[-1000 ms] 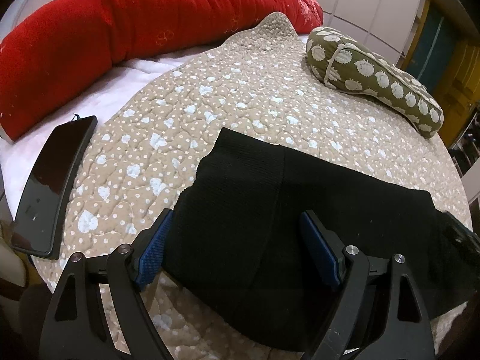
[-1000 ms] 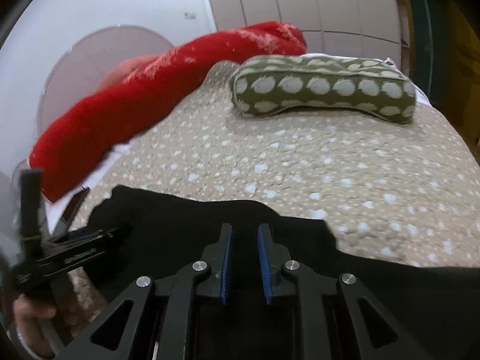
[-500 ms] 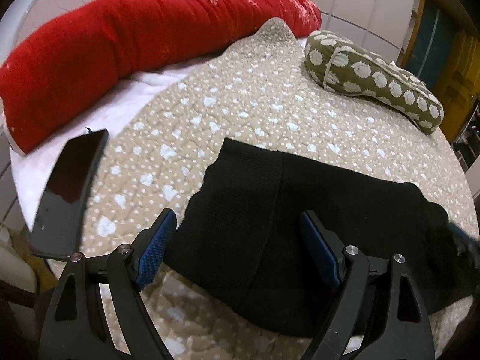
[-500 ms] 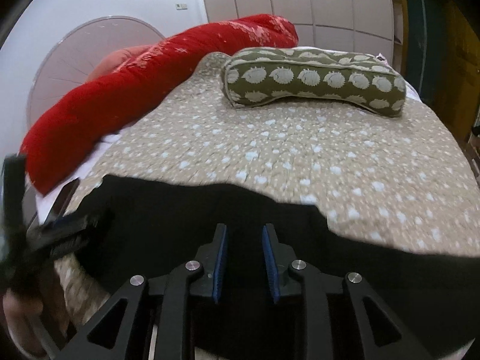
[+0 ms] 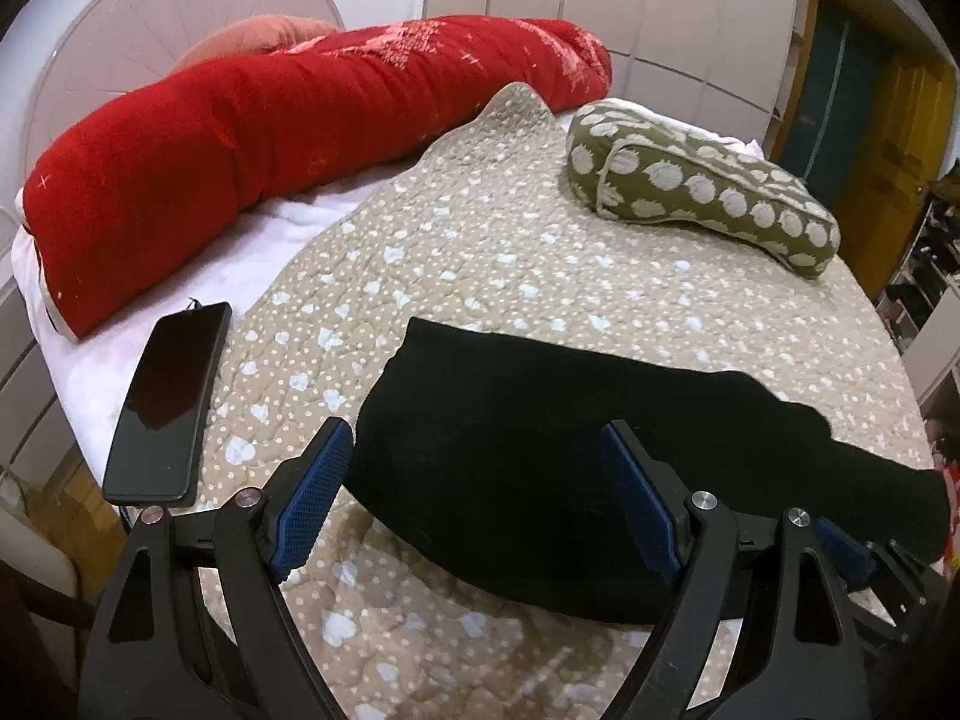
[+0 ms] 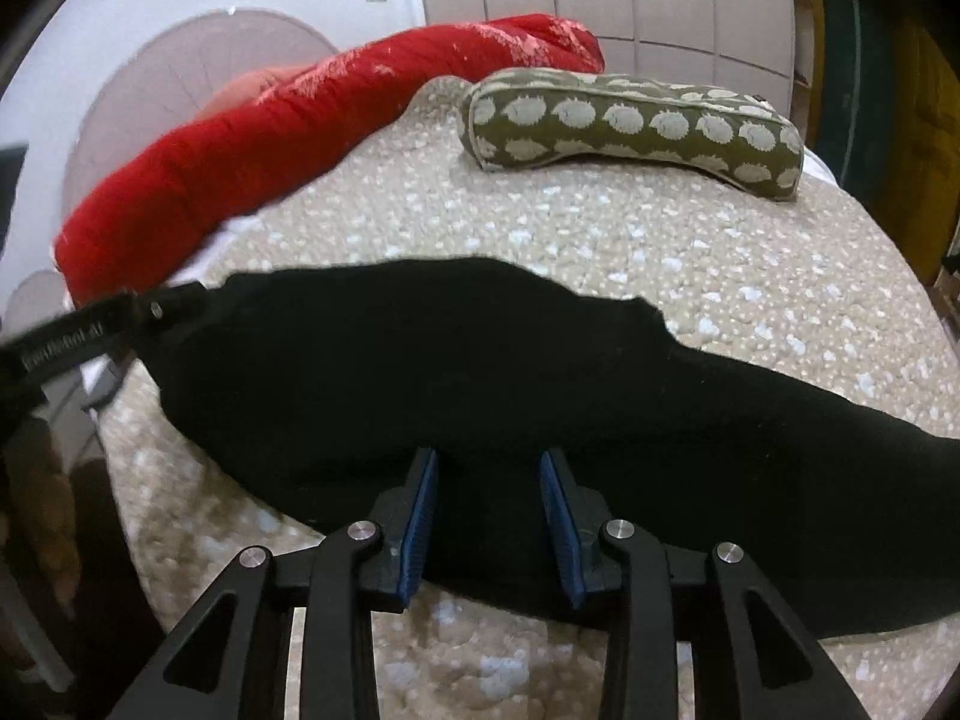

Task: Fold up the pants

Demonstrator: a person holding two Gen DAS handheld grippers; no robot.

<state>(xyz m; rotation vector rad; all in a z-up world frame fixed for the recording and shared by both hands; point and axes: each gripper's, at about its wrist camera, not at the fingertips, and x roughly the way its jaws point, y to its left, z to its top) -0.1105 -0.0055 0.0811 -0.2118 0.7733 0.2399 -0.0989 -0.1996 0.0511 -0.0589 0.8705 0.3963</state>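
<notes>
Lying folded on the quilt (image 5: 492, 252), the black pants (image 5: 540, 432) stretch across its near edge. Left gripper (image 5: 480, 480) hovers with jaws spread wide, grasping nothing. Right gripper (image 6: 489, 498) is parted too, straddling the pants' near edge without pinching. A phone (image 5: 165, 402) lies left.

Left tool (image 5: 474, 504), right tool (image 6: 489, 516): black frames, blue ribbed pads, silver screws.
</notes>
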